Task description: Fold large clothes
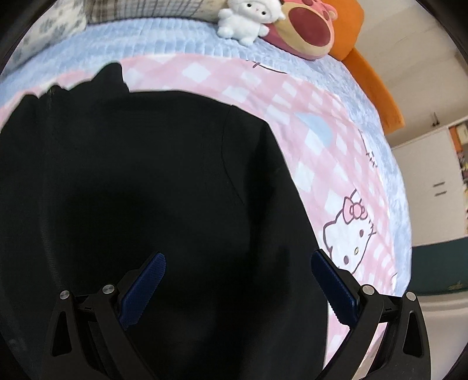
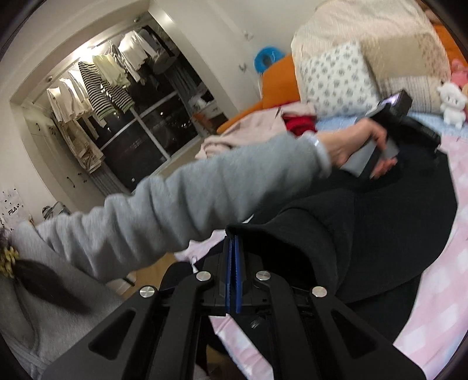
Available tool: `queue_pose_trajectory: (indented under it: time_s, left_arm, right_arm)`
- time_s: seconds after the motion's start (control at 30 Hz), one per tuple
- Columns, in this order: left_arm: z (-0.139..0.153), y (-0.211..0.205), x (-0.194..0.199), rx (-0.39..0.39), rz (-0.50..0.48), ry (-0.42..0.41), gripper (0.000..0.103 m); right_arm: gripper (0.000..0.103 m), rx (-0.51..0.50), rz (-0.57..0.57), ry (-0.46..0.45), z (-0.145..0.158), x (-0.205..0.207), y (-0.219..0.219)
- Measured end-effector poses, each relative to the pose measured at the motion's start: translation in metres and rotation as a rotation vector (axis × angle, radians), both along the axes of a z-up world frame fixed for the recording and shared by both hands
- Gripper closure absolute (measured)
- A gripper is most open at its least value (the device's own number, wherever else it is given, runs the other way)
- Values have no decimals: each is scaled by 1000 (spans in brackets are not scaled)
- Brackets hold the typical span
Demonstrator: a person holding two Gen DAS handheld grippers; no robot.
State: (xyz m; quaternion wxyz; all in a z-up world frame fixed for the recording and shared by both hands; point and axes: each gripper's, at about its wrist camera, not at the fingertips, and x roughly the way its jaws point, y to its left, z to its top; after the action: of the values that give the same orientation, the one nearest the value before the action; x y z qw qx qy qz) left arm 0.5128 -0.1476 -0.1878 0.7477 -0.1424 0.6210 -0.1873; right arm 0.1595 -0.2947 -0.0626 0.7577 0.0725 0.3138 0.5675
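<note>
right tool point(image 2: 232, 242) clenched on black garment point(image 2: 365, 222) edge, lifted off bed point(image 1: 336, 163); left tool point(image 1: 238, 280) released above garment.

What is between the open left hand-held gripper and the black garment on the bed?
Nothing visible. The left hand-held gripper hangs open directly over the black garment, with only dark cloth between its blue pads. The white plush toy sits far off at the bed's head.

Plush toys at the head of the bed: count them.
2. A white lamb plush sits on the blue blanket; a pink bear plush lies against its right side. Others may be hidden.
</note>
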Motion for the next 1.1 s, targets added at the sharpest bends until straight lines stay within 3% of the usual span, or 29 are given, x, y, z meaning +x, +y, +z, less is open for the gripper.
queue_pose_trajectory:
  time_s: [0.03, 0.2, 0.27, 0.3, 0.33, 0.4, 0.53, 0.6, 0.8, 1.0, 1.03, 1.1]
  left_arm:
    - [-6, 1, 2, -29, 14, 14, 2]
    - [-18, -6, 6, -18, 29, 22, 2]
    - [-17, -10, 9, -46, 34, 8, 8]
    - [-15, -11, 9, -46, 38, -9, 29]
    - [-15, -11, 11, -40, 42, -19, 41]
    - [-10, -10, 10, -44, 63, -25, 77]
    - [4, -6, 9, -120, 46, -41, 94]
    - [11, -2, 5, -148, 41, -61, 94]
    - [24, 30, -3, -117, 88, -97, 94]
    - [6, 67, -7, -84, 138, -65, 94]
    - [-1, 70, -8, -64, 140, -60, 93]
    - [-15, 77, -12, -19, 142, -48, 77]
  right_arm:
    - [100, -5, 4, 11, -2, -3, 3]
    - [100, -13, 19, 30, -7, -21, -2]
    - [100, -12, 8, 19, -8, -26, -8]
    - [100, -11, 5, 15, -7, -28, -12]
    - [100, -6, -2, 17, -7, -29, -16]
    - [100, -4, -9, 16, -9, -32, -21]
    - [100, 2, -16, 4, -8, -40, -24]
    - [100, 7, -8, -2, -10, -45, -24]
    - [100, 3, 11, -7, -15, -50, -19]
    - [100, -17, 38, 5, -24, -55, -4]
    - [100, -24, 43, 11, -26, -53, -1]
    - [98, -78, 36, 6, -38, -55, 7]
